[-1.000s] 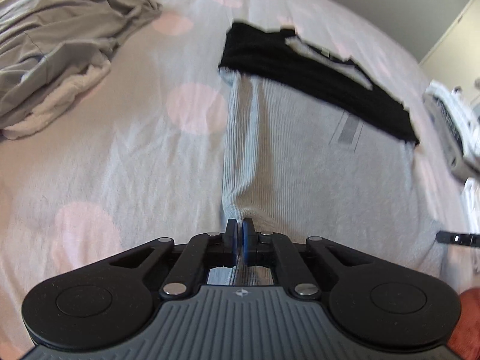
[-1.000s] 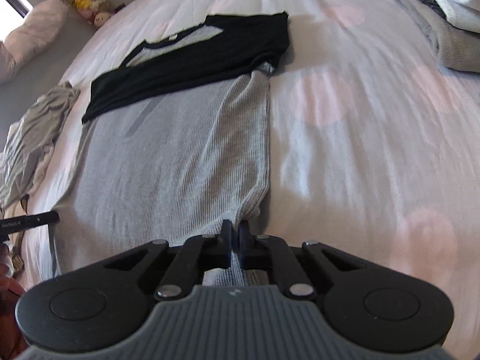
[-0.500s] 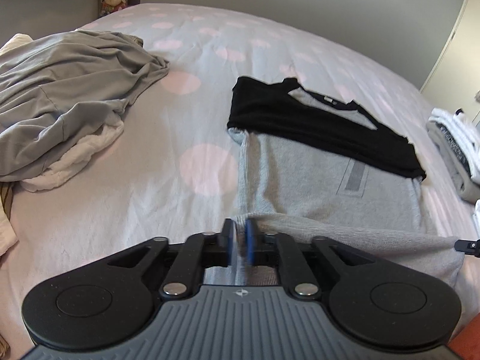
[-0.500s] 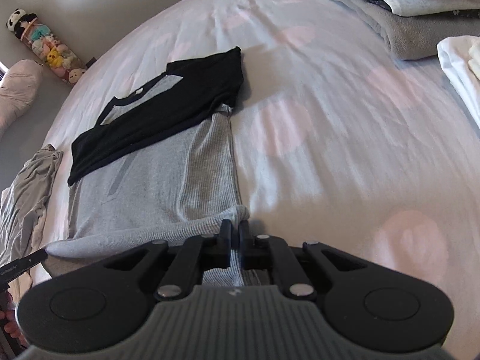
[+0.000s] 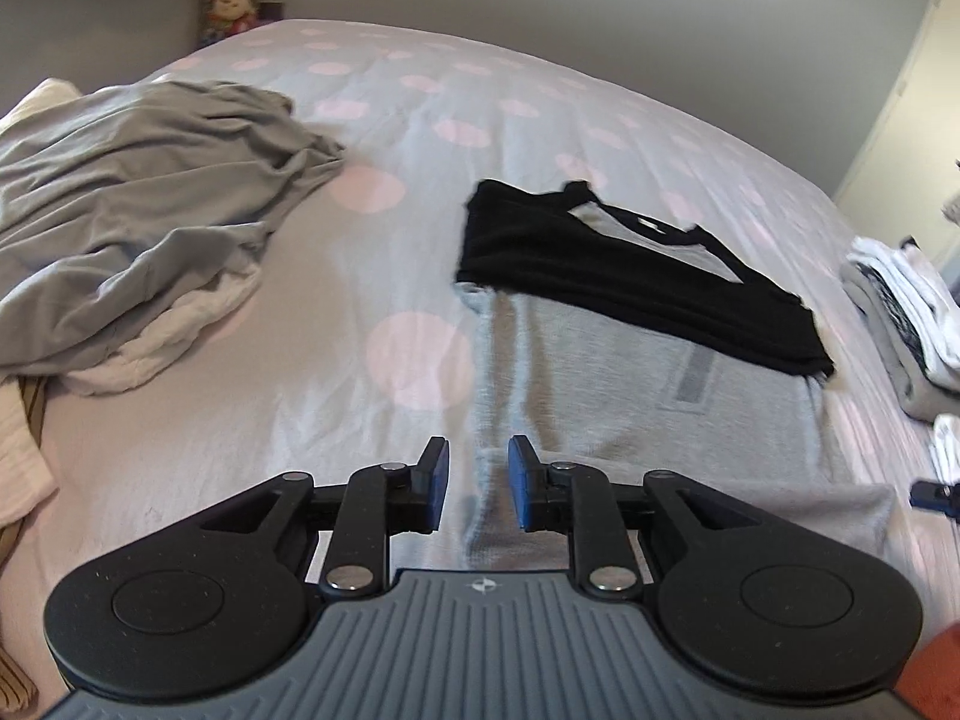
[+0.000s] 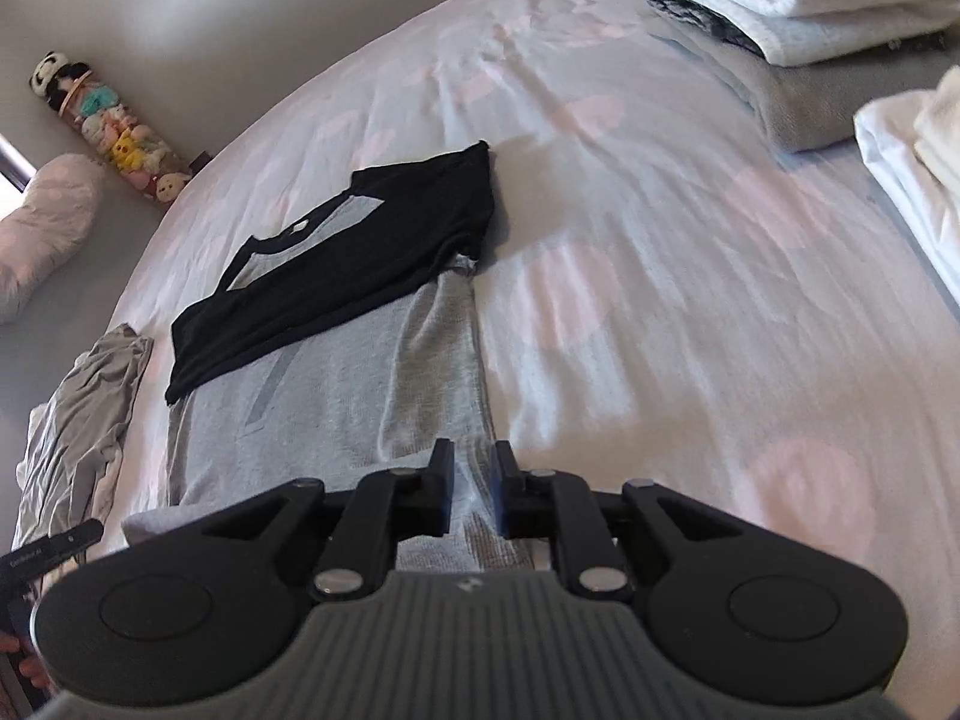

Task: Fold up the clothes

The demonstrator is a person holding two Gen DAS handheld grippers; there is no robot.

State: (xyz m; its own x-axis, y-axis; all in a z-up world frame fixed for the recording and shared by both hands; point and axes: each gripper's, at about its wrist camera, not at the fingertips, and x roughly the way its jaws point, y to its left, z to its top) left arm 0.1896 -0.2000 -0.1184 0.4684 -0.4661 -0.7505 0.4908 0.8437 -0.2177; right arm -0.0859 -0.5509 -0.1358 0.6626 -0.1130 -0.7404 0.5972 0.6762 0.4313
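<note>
**Two wrist views, one shirt between them**

Your left wrist camera looks down over the left gripper (image 5: 478,477) across the bed (image 5: 372,408). Your right one looks over the right gripper (image 6: 471,489). Both sit close and share the grey-and-black shirt (image 5: 630,396), somewhat blurred.

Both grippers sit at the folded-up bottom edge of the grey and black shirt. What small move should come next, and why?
Probably draw both back clear of the grey and black shirt. The left gripper and right gripper have just been opening; their pads no longer press the hem, which lies folded on the bed.
</note>
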